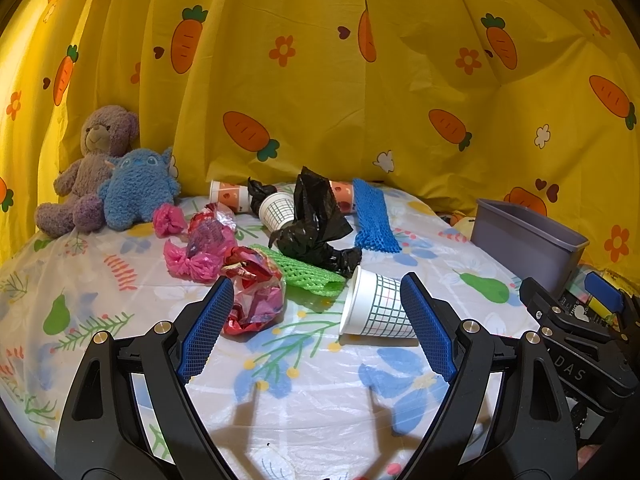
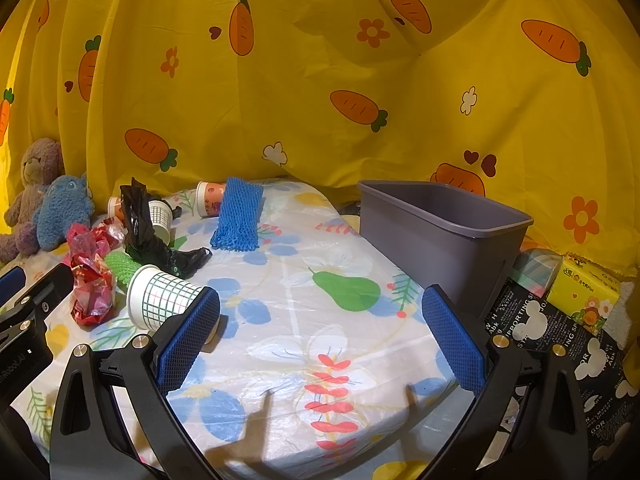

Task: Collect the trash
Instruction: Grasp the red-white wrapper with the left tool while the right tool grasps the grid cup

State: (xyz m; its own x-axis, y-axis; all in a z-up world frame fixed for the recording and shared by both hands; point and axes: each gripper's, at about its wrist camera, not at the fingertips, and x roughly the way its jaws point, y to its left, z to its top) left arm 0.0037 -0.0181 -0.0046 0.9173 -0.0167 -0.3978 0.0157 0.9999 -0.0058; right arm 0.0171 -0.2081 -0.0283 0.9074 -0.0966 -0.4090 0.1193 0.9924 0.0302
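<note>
Trash lies scattered on the floral tablecloth [image 1: 320, 408]. A checked paper cup [image 1: 374, 308] lies on its side just ahead of my open left gripper [image 1: 318, 328], close to its right finger. A red foil wrapper [image 1: 252, 292] lies by its left finger. Behind are a green foam net [image 1: 308, 274], a black plastic bag [image 1: 316, 220], a blue foam net [image 1: 374, 220], pink wrappers [image 1: 192, 256] and more cups [image 1: 276, 210]. My right gripper [image 2: 320, 336] is open and empty over bare cloth, with the same checked cup [image 2: 162, 296] by its left finger. The grey bin [image 2: 440, 232] stands to the right.
Two plush toys [image 1: 108, 184] sit at the back left. A yellow carrot-print curtain [image 1: 320, 80] hangs behind the table. A yellow tissue pack [image 2: 584, 288] and black printed cloth [image 2: 540, 332] lie right of the bin. The table's edge falls off near the bin.
</note>
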